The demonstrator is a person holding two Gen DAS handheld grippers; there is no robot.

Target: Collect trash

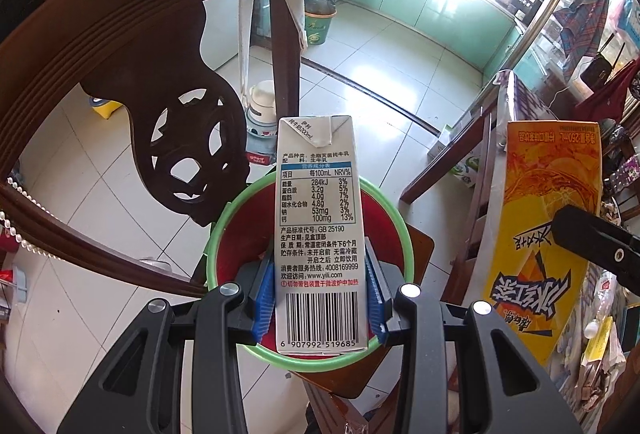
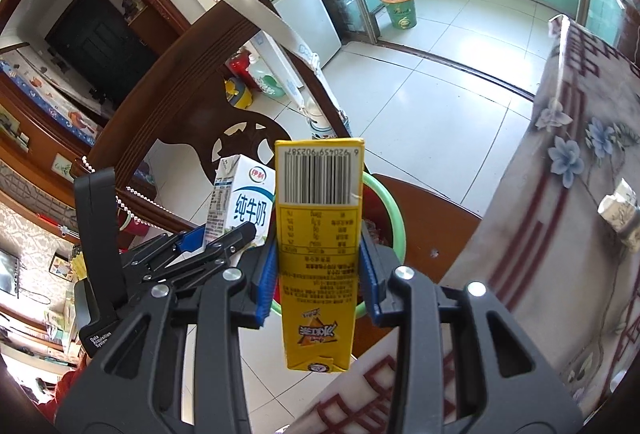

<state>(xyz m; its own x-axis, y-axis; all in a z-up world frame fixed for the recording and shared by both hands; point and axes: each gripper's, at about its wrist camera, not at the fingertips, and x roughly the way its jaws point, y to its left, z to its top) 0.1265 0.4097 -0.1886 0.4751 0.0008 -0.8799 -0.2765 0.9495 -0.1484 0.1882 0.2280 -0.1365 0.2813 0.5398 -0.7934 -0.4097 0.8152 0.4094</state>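
Both tongs clamping cartons (image 1: 318,234), above bin (image 1: 394,218)

The milk carton (image 1: 320,230) hid most of the inside of the red bin (image 1: 384,234), so its contents could not be told. The yellow drink carton (image 2: 318,254) covered the bin's near side in the right view. The small print on it was too blurred to read. The tablecloth (image 2: 580,194) ran off the right edge.

Left tool (image 1: 322,298) clamped, right tool (image 2: 318,280) seemingly clamped
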